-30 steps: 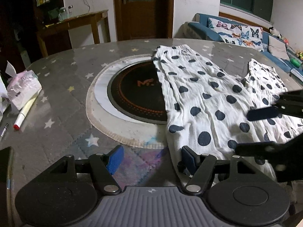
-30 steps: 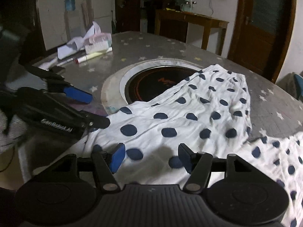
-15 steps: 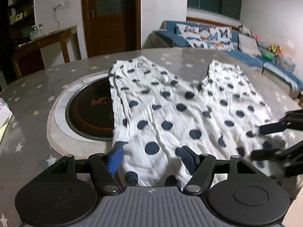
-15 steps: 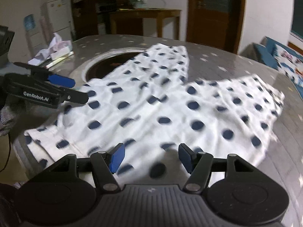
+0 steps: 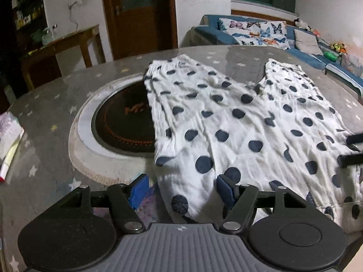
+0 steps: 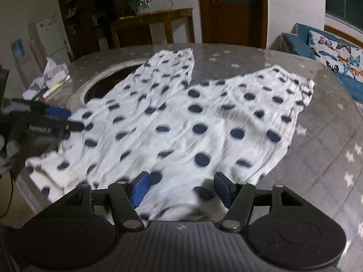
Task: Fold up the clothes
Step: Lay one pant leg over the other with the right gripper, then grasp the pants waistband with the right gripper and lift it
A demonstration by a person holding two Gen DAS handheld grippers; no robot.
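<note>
We see white trousers with dark blue polka dots spread flat on a round grey table with pale star marks, the waist end nearest us and the two legs running away toward the far rim. The left leg's outer edge overlaps a round black hotplate sunk in the table's middle inside a pale ring; the gathered cuff of that leg lies near the far edge, and the other cuff ends toward the right rim. The waist edge reaches the near table edge and partly hangs over it. Our left gripper sits at the waist's left corner with its blue pads spread wide apart, holding nothing, the cloth lying between and under them. Our right gripper hovers over the waist's right part, pads likewise apart and empty; its view is blurred. Each gripper shows at the side of the other's view. Bare tabletop lies open to the right of the trousers and beyond the cuffs. To the left, near the rim, lie a tissue pack with crumpled paper and a marker pen, well apart from the cloth. Beyond the table stand a wooden door and a blue sofa with butterfly cushions.
</note>
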